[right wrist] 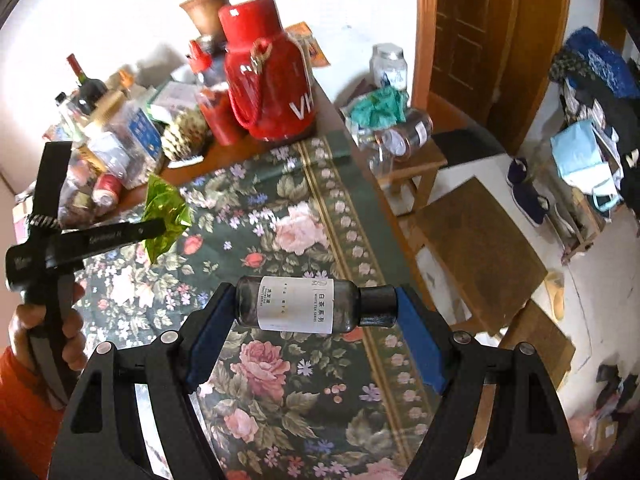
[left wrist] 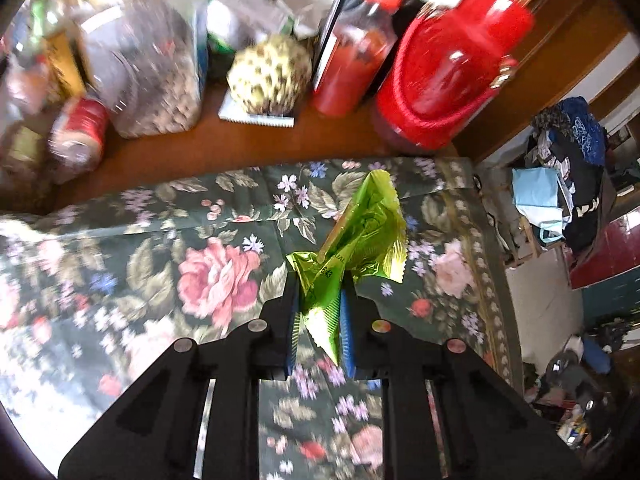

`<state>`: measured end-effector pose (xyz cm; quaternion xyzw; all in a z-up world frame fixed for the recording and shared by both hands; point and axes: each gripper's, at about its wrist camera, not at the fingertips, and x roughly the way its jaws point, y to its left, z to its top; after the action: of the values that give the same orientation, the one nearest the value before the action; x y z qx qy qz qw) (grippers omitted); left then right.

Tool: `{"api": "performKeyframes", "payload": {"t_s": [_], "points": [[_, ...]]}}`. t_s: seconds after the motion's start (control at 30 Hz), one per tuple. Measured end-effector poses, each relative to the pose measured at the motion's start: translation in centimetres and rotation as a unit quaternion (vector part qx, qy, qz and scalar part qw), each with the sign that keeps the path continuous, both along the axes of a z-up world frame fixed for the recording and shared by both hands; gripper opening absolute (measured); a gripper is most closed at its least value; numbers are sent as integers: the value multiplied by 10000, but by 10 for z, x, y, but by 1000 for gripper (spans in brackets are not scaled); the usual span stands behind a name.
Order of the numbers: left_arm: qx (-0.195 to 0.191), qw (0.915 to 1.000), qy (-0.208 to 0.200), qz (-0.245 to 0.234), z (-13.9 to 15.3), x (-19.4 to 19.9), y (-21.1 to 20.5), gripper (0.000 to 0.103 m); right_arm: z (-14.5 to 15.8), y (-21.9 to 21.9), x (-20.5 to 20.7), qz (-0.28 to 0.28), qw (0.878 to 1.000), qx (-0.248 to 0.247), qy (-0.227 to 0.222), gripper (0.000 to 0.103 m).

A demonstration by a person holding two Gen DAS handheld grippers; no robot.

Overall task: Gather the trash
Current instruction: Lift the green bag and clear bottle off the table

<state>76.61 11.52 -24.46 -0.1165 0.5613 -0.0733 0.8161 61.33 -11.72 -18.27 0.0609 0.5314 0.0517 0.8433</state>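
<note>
Right, my left gripper (left wrist: 318, 312) is pinching the crinkly green foil wrapper (left wrist: 360, 236) over the floral tablecloth (left wrist: 140, 264): light, floppy, gripping low. My right gripper (right wrist: 316, 308) is clamping the small dark labelled bottle (right wrist: 298, 306) end to end: rigid, probably slippery.

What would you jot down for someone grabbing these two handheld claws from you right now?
Left gripper: shut on the green foil wrapper, lifted off the floral tablecloth.
Right gripper: clamped end to end on the small dark bottle, held above the cloth.
Done: both pieces picked up.
Left: drop them in a bin; none is visible. Clutter at the table's far end looks untouched.
</note>
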Motion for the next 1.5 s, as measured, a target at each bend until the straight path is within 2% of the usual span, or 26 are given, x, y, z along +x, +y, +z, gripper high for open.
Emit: {"api": "performKeyframes", "payload": {"t_s": [0.23, 0.47, 0.6, 0.77, 0.93, 1.17, 1.4, 1.5], "points": [[375, 9962, -669, 403, 65, -54, -7, 17, 36, -5, -13, 595, 9968, 121, -523, 77], [364, 9854, -1201, 1148, 120, -128, -9, 17, 72, -6, -30, 1287, 9862, 393, -964, 77], [347, 9777, -1415, 1511, 141, -170, -10, 17, 91, -2, -44, 1685, 9769, 549, -1196, 77], [449, 9707, -1624, 1714, 161, -214, -10, 17, 111, 7, -63, 1932, 9686, 754, -1375, 77], [519, 9657, -1887, 1706, 182, -256, -7, 17, 130, 19, -96, 2009, 9627, 825, -1615, 77], [448, 9621, -2254, 1470, 200, -318, 2, 17, 149, 38, -159, 1852, 9618, 740, -1877, 77], [568, 9645, -2347, 1065, 201, -403, 14, 17, 152, 57, -239, 1539, 9672, 748, -1876, 77], [446, 9687, -2248, 956, 192, -440, 19, 17, 151, 63, -277, 1452, 9693, 745, -1841, 77]]}}
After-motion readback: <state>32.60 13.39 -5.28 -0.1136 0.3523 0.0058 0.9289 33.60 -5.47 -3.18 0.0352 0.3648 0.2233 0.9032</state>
